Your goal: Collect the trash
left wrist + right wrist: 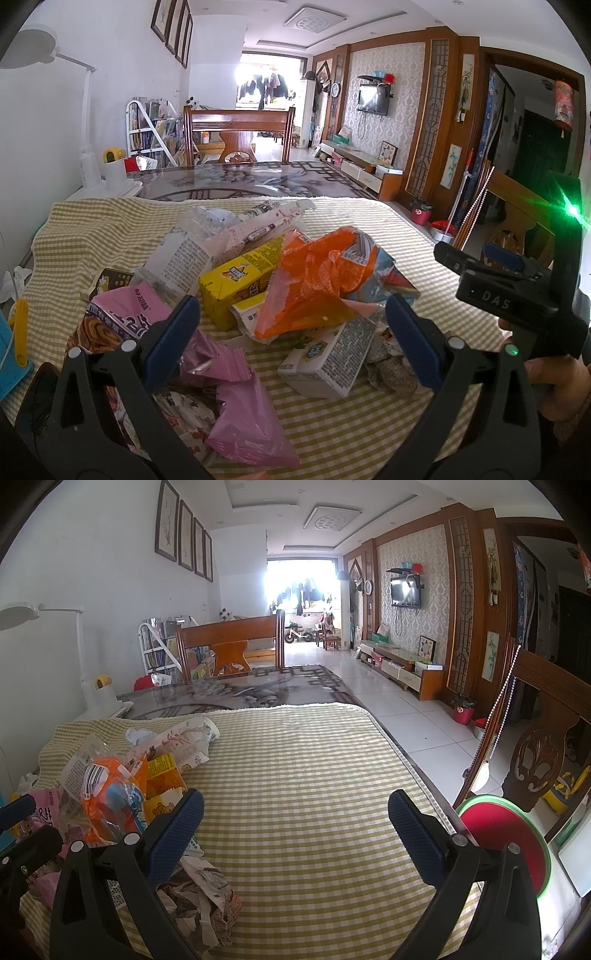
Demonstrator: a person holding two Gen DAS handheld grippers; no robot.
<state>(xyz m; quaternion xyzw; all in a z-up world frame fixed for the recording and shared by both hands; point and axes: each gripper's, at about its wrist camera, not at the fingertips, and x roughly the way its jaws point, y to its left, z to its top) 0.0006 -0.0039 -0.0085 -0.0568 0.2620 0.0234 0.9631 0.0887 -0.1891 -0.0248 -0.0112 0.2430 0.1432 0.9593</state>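
Note:
A pile of trash lies on the yellow checked cloth (369, 424): an orange plastic bag (314, 273), a yellow carton (236, 284), a white small carton (328, 362), pink wrappers (236, 406) and clear wrappers (192, 243). My left gripper (291, 332) is open and empty, low over the pile, fingers either side of the white carton and orange bag. My right gripper (295, 830) is open and empty over bare cloth (314, 775), with the pile (110, 794) to its left. The right gripper also shows in the left wrist view (491, 262).
A white desk lamp (88, 162) and cup stand at the table's back left. A glass-topped patterned table part (240, 181) lies beyond the cloth, with a wooden chair (236, 136) behind. A red-and-green stool (506, 845) and a wooden chair (543, 760) stand right of the table.

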